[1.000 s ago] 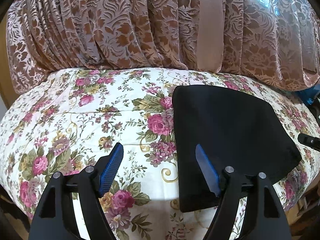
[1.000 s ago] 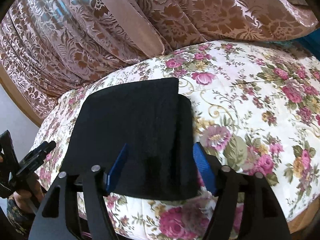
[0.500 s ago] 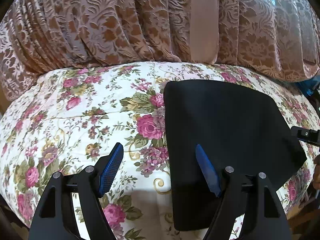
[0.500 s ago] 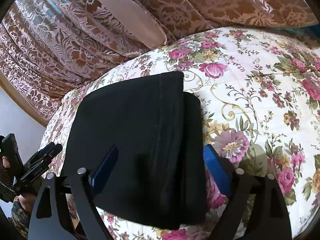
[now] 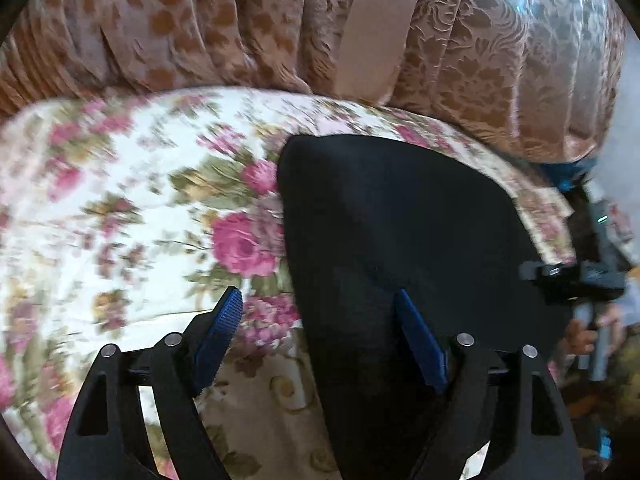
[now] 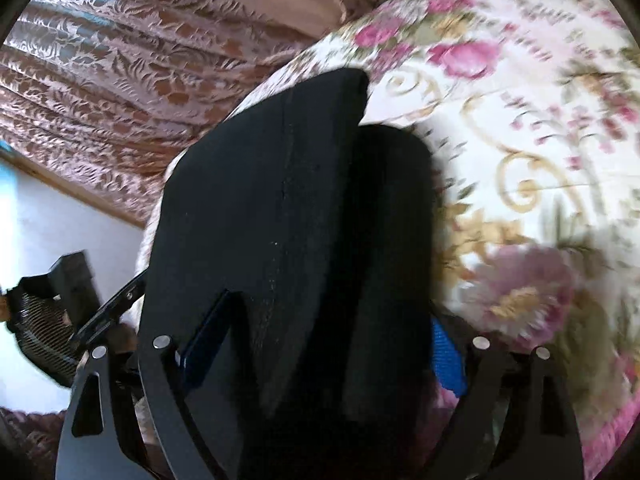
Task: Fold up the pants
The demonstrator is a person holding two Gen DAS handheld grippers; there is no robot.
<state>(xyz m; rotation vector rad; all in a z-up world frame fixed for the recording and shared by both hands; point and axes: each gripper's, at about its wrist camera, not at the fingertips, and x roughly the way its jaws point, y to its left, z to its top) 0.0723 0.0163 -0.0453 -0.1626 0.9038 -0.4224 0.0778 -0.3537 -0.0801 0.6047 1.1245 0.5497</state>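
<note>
The pants [image 5: 400, 240] are black and already folded into a compact stack, lying on the bed [image 5: 120, 200] near its front edge, with a floral cover under them and patterned brown curtains [image 5: 460, 80] hanging behind. From the right wrist view you can see a narrower layer of the fold sticking out on the right side. The left gripper [image 5: 320, 320] sits over the stack's left edge: one blue pad over the flowers, the other over the black cloth, fingers spread wide and just been opening more, nothing pinched. The right gripper [image 6: 320, 344] straddles the near end of the pants [image 6: 280, 200], fingers wide apart, cloth between them; can't tell if the pads touch it. Each view catches the other gripper at the bed's edge, pretty blurry.
</note>
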